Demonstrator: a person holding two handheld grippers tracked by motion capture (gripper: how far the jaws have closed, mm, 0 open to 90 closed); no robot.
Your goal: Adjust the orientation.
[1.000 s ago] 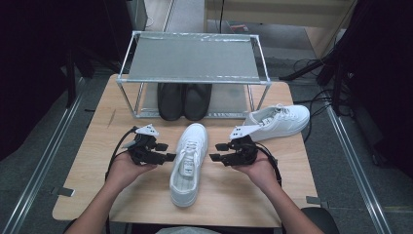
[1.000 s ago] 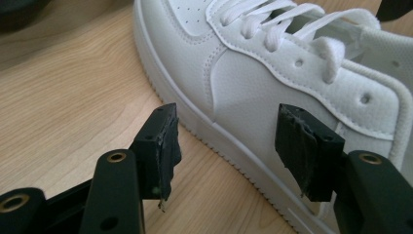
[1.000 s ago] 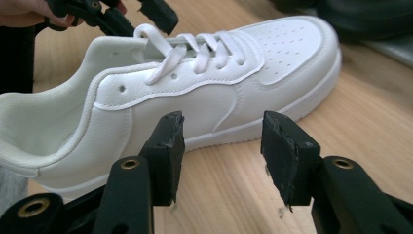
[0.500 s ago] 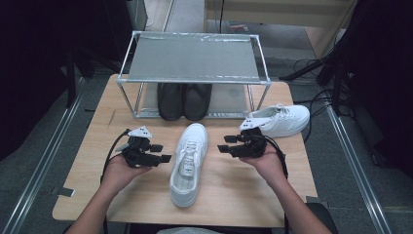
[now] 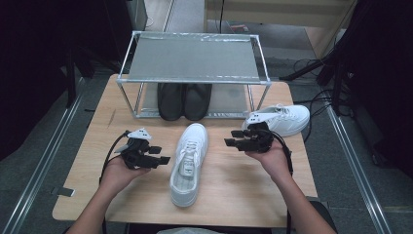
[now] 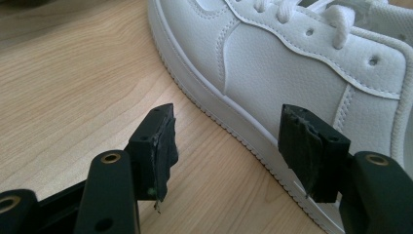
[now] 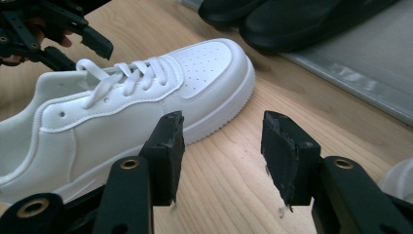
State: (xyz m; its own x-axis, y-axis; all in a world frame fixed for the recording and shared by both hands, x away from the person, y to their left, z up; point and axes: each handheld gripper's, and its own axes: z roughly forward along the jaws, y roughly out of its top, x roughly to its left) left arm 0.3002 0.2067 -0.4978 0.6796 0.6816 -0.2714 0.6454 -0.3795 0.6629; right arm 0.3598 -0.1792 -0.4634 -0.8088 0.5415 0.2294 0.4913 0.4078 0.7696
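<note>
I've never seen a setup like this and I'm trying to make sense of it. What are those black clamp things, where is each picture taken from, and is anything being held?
There is no robot here: a person holds a hand-operated two-jaw clamp in each hand, the left gripper and the right gripper. The wide picture comes from a camera above the wooden table, looking down. The two close-ups come from small cameras riding on each gripper, looking out between its black jaws.

On the table a white sneaker lies between the grippers, toe pointing toward a metal rack. A pair of black shoes sits under the rack, and a second white sneaker lies at the right, behind the right gripper.

Nothing is held: both grippers have open jaws with only bare table between them, close to the middle sneaker's sides.
</note>
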